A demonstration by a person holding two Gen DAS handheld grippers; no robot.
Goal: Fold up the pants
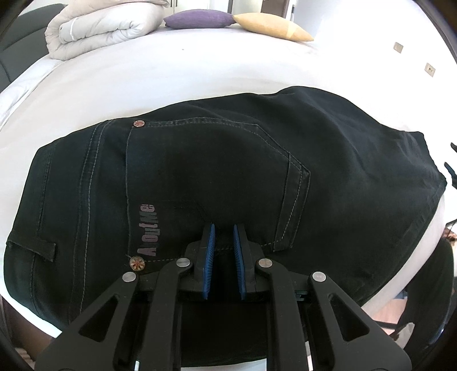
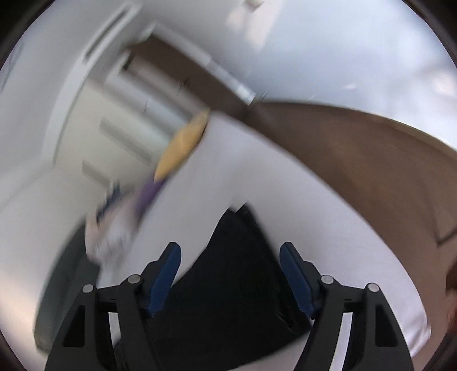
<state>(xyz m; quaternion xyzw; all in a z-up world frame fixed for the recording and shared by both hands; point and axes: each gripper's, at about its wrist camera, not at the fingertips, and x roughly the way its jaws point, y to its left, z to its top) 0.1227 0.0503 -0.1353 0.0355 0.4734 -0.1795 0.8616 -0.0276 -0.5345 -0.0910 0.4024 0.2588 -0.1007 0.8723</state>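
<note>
Left gripper (image 1: 223, 228): nearly closed, pinched on near edge of folded black denim pants (image 1: 228, 159).
Right gripper (image 2: 230, 251): wide apart, nothing gripped.
Long axis: laid crosswise on white bed (image 1: 171, 71).

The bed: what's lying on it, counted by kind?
Pants: 1
Cushions: 2, purple and yellow
Folded duvet: 1
Total: 4

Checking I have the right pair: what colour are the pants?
Black, with light stitching on the pants; clearest in the left wrist view.
</note>
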